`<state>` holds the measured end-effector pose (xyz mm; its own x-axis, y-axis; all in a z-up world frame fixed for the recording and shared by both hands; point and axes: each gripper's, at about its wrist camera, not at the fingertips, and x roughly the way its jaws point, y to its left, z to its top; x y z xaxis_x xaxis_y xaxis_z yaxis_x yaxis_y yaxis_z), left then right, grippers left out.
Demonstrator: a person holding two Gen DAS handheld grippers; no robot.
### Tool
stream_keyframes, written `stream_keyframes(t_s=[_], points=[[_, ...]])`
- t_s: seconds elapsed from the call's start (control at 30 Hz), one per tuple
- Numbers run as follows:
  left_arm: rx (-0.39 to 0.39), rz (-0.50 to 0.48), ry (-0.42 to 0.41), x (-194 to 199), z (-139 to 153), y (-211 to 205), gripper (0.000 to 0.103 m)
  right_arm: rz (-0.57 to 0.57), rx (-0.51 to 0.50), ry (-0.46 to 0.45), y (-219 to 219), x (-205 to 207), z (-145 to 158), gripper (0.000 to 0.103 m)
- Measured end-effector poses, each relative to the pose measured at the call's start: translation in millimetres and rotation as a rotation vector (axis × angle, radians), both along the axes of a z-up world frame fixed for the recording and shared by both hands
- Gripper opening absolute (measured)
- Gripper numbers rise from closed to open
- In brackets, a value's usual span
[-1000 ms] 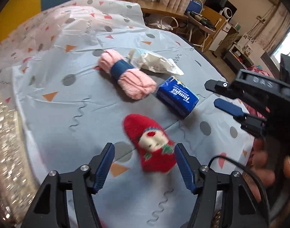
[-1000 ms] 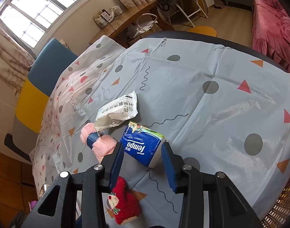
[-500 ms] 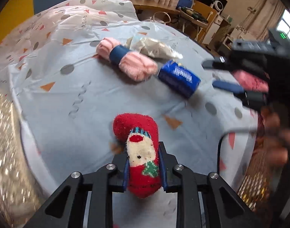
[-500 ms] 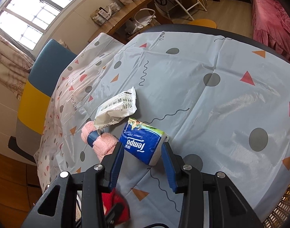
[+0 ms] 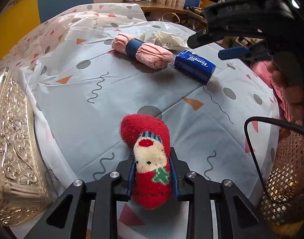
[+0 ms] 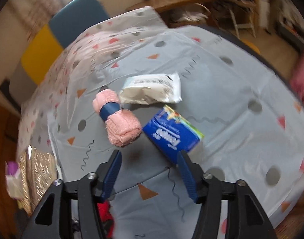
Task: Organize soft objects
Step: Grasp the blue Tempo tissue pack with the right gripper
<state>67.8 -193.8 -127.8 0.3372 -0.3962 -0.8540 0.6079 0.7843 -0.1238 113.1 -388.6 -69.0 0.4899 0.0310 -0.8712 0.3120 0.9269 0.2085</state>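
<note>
My left gripper (image 5: pixel 153 171) is shut on a red Santa sock (image 5: pixel 150 155) and holds it above the near part of the table. A pink rolled towel with a blue band (image 5: pixel 142 51) (image 6: pixel 118 117), a blue Tempo tissue pack (image 5: pixel 193 65) (image 6: pixel 172 135) and a white plastic packet (image 5: pixel 168 39) (image 6: pixel 152 89) lie together further back. My right gripper (image 6: pixel 149 169) is open and empty, above the cloth just short of the tissue pack; it also shows at the upper right in the left wrist view (image 5: pixel 211 43). The right wrist view is blurred.
The table carries a light blue patterned cloth (image 5: pixel 112 91). A shiny gold embossed box (image 5: pixel 10 139) (image 6: pixel 36 171) stands at the table's left edge. A woven basket (image 5: pixel 281 179) is at the near right. A blue and yellow chair (image 6: pixel 72 27) stands behind the table.
My left gripper closed on the red sock and lifted it toward me. My right gripper opened wider and swung left, so the towel and tissue pack now sit ahead of it.
</note>
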Motion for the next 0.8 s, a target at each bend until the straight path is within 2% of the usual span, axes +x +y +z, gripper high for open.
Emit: stream_keyframes(t_s=[0.17,0.27,0.37,0.43,0.5,0.57,0.67,0.8], points=[[-0.015,0.007,-0.008,-5.0,0.8,1.2,0.031,0.173,-0.207,0.143,2.0,27.9,-14.7,0.071],[-0.022,0.006,-0.008,-4.2,0.2,2.1,0.031,0.205,-0.223,0.200,-0.9,39.4,-34.0,0.071],[-0.027,0.010,-0.011,-4.4,0.2,2.7,0.031,0.163,-0.261,0.233,-5.9,47.1,-52.1,0.071],[-0.034,0.014,-0.012,-5.1,0.5,3.7,0.031,0.119,-0.194,0.221,-12.9,46.1,-59.5,0.065],[-0.037,0.013,-0.016,-6.4,0.1,4.4,0.032,0.100,-0.179,0.229,-15.6,41.8,-57.1,0.060],[-0.041,0.015,-0.017,-7.2,0.4,5.9,0.032,0.111,-0.186,0.271,-11.8,34.5,-56.1,0.060],[-0.042,0.012,-0.029,-10.0,0.7,7.5,0.032,0.101,-0.138,0.318,-5.5,16.7,-54.7,0.060],[-0.046,0.028,-0.036,-12.7,1.6,9.6,0.032,0.133,-0.117,0.300,14.9,0.1,-55.5,0.062]])
